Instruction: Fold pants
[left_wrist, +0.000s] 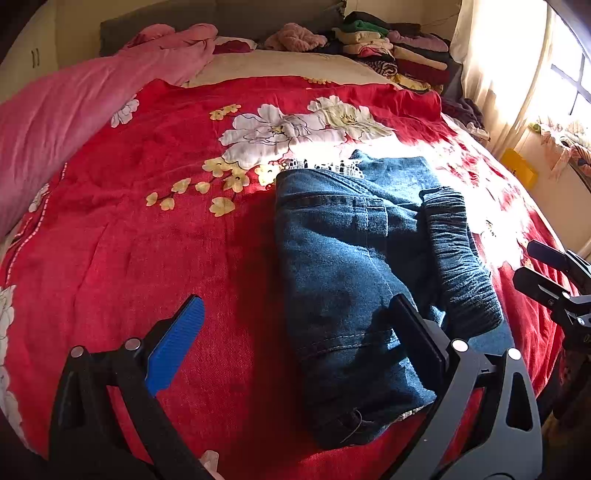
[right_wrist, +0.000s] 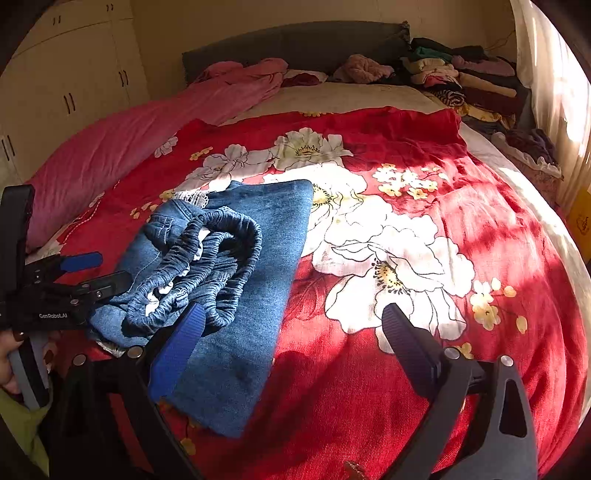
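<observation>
Left wrist view: the left claw (left_wrist: 295, 339) is spread wide and holds nothing, its blue-padded finger over the red floral bedspread (left_wrist: 166, 240) and its dark finger above the near end of the folded pants (left_wrist: 340, 280). The blue denim pants lie in a compact bundle on the bed, toward its right side, with the gathered elastic waistband (left_wrist: 458, 254) on top along the right edge. The right wrist view shows the right claw (right_wrist: 291, 328) also fully open and empty, one finger over the pants' near edge, the other over the bedspread's white flowers. A stack of folded clothes (left_wrist: 399, 55) sits by the headboard.
</observation>
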